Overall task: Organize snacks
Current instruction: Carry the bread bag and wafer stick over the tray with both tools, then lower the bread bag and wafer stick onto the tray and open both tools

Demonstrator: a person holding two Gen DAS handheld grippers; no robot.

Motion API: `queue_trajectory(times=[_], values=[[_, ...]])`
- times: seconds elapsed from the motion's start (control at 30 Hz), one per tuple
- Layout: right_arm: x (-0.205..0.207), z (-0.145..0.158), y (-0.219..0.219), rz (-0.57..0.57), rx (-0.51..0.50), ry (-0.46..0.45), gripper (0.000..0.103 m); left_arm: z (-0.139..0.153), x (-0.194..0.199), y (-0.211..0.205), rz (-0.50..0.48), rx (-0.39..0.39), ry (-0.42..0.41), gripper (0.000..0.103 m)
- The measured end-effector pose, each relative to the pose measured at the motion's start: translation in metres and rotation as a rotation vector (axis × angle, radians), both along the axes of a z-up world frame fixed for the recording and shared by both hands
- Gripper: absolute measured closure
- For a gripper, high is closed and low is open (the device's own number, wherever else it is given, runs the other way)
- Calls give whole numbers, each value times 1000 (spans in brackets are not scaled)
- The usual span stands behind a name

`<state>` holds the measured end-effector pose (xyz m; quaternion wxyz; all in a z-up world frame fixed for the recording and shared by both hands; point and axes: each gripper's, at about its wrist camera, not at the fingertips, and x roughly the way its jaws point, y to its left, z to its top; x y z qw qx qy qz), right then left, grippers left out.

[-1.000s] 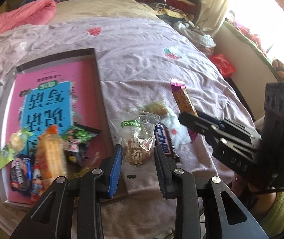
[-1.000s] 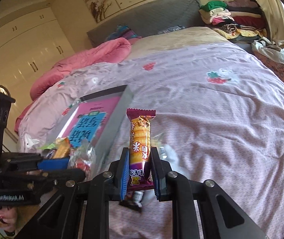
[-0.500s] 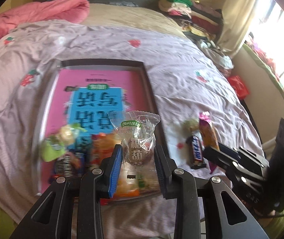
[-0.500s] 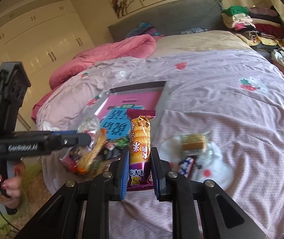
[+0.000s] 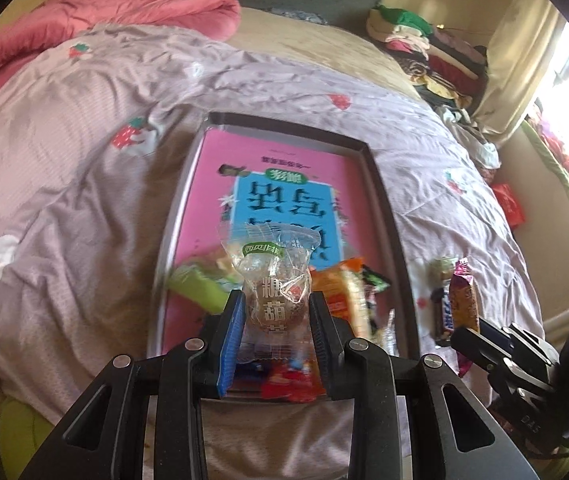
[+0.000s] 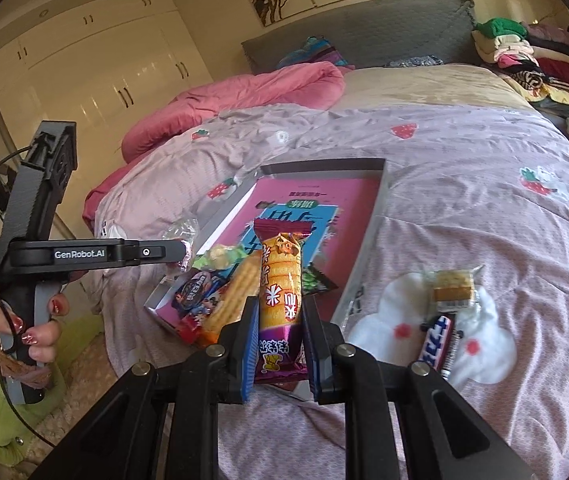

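My left gripper (image 5: 275, 316) is shut on a clear-wrapped brown candy pack (image 5: 274, 280) and holds it above the near end of a grey tray (image 5: 384, 196) lined with a pink book. Several snacks (image 5: 344, 292) lie at the tray's near end. My right gripper (image 6: 278, 328) is shut on an orange-and-purple snack bar (image 6: 280, 284), held above the bed beside the tray (image 6: 368, 248). The left gripper (image 6: 180, 250) also shows in the right wrist view, over the tray's left edge. A chocolate bar (image 6: 438, 342) and a small cracker pack (image 6: 452, 286) lie on the bedspread right of the tray.
The tray rests on a lilac strawberry-print bedspread (image 5: 84, 160). A pink duvet (image 5: 104, 20) and folded clothes (image 5: 424, 44) lie at the head of the bed. A person's hand (image 6: 32, 320) holds the left gripper's handle. White wardrobes (image 6: 104, 60) stand at the left.
My left gripper took the clear candy pack off the bedspread and carried it left over the tray. My right gripper moved left with the snack bar toward the tray.
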<state>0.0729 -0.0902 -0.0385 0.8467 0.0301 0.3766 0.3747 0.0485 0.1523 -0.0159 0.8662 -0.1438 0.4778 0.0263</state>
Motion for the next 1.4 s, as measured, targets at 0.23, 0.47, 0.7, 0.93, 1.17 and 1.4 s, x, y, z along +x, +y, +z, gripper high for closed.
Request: queue_trajectory(times=[0.23,0.47,0.7,0.93,1.17,1.4], values=[[-3,-5,17,18,-31,6,82,-13,0,9,6,-16,19,70],[4,-9,27,9,-47,15,82,-24,2,8,-8,-15,35,70],[10,-15,39,5,-83,9,82,-31,3,11,-10,-23,42,70],[19,-16,49,-1,-107,-9,82,-32,3,11,-14,-21,39,69],[31,-21,54,-22,-130,-4,82,-32,3,10,-19,-19,40,69],[35,-31,53,-33,-136,31,81,-33,3,7,-22,-17,40,69]])
